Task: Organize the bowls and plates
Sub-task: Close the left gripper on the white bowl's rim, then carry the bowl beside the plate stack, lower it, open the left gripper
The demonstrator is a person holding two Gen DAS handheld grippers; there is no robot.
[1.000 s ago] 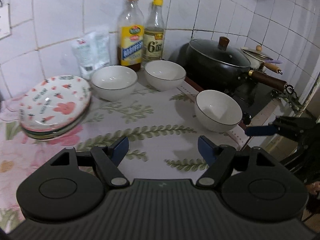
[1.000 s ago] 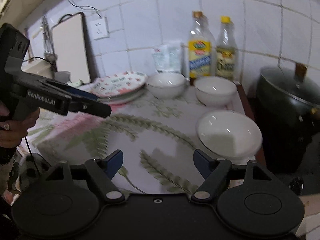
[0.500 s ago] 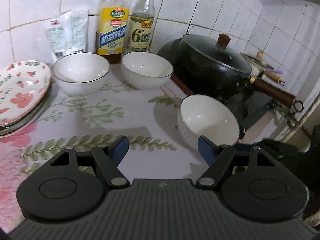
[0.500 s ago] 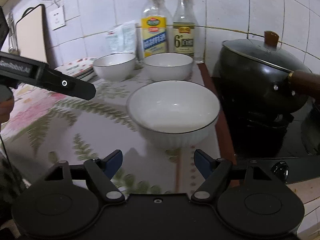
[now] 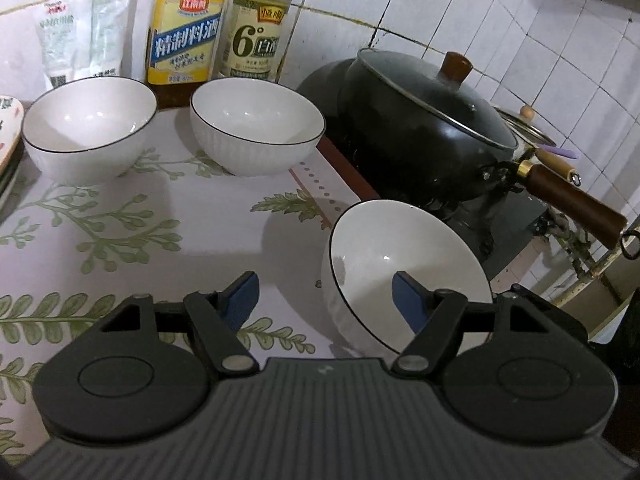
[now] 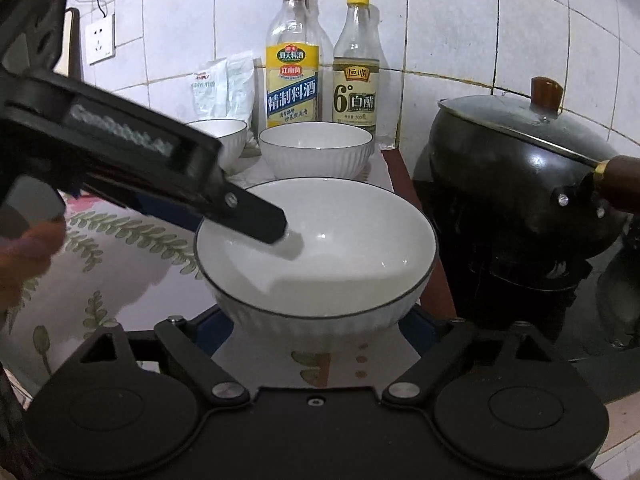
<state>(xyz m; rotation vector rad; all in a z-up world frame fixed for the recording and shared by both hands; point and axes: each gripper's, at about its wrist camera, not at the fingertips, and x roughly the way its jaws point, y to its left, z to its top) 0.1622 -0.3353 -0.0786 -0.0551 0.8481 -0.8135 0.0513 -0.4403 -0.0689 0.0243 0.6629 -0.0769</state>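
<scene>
Three white bowls with dark rims stand on the leaf-patterned counter. The nearest bowl [image 5: 404, 268] [image 6: 316, 248] sits at the counter's right edge by the stove. My left gripper [image 5: 326, 298] is open, with its right finger inside this bowl and its left finger outside the rim. It shows in the right wrist view as a black arm [image 6: 248, 216] reaching over the rim. My right gripper [image 6: 316, 330] is open, its fingers on either side of the bowl's base. Two more bowls [image 5: 90, 128] [image 5: 256, 126] stand at the back.
A black lidded pot [image 5: 428, 128] [image 6: 516, 196] with a wooden handle sits on the stove at the right. Two bottles [image 5: 188, 28] [image 5: 260, 24] and a white packet [image 5: 76, 36] stand against the tiled wall. A patterned plate's edge [image 5: 8, 128] shows far left.
Both grippers have moved in on the nearest bowl. The left gripper's finger now reaches over its rim, and the right gripper's fingers now flank its base.
</scene>
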